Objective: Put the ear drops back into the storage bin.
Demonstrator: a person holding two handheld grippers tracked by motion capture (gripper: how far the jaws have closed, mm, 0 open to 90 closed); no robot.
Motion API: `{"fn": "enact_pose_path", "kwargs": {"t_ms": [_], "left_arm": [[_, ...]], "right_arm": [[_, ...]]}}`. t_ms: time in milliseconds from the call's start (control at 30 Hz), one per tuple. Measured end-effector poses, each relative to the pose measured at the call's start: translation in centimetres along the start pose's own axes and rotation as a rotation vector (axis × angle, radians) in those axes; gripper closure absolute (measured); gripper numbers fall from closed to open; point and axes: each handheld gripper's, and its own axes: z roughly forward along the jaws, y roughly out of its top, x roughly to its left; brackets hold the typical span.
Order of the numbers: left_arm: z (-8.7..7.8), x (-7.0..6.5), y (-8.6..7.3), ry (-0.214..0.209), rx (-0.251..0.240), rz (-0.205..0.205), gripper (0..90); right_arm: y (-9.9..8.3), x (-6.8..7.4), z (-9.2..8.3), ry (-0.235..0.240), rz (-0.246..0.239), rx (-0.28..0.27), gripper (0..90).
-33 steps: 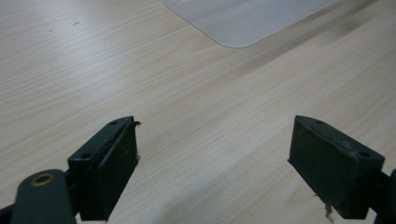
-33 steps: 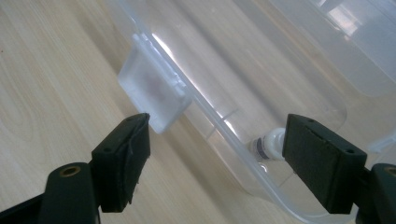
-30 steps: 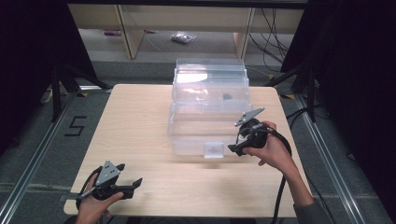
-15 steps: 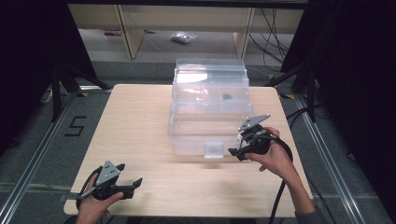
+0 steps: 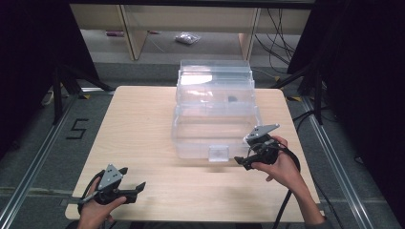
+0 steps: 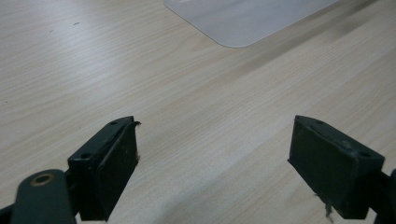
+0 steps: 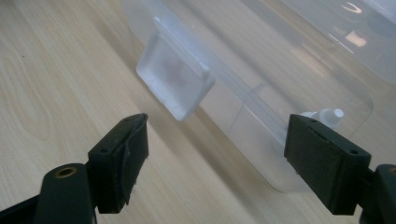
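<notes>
A clear plastic storage box (image 5: 215, 112) with a closed lid stands at the middle back of the wooden table (image 5: 143, 124). Its frosted front latch (image 5: 218, 153) hangs down at the near wall. My right gripper (image 5: 240, 162) sits just right of that latch, low over the table, jaws open and pointing left at it. In the right gripper view the latch (image 7: 175, 84) and the box's corner (image 7: 289, 93) lie beyond my right gripper (image 7: 215, 158), with nothing between the jaws. My left gripper (image 5: 137, 191) rests open near the front left edge, empty (image 6: 212, 158).
A small dark item (image 5: 231, 99) shows inside the box. Bare tabletop spreads left of the box and along the front. Beyond the table stand shelving legs (image 5: 131, 33) and a small bag (image 5: 186, 38) on the floor. Cables trail at the right.
My right gripper has come down and toward the near edge, settling beside the box's front latch. The left gripper has stayed put.
</notes>
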Motion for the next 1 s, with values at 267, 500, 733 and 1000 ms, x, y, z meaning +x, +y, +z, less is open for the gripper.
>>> {"fn": "enact_pose_path", "kwargs": {"t_ms": [267,500,733,1000], "left_arm": [[0.1,0.0,0.0,-0.002,-0.009,-0.004,15.0],[0.0,0.0,0.0,0.001,0.001,0.001,15.0],[0.0,0.0,0.0,0.002,0.002,0.001,15.0],[0.0,0.0,0.0,-0.005,-0.007,0.0,15.0]], "right_arm": [[-0.6,0.4,-0.1,-0.002,-0.009,-0.014,22.4],[-0.8,0.9,-0.2,0.001,0.005,-0.014,22.2],[-1.2,1.4,-0.1,0.01,0.0,-0.02,22.2],[-1.9,1.8,0.3,0.01,0.002,-0.02,21.7]]}}
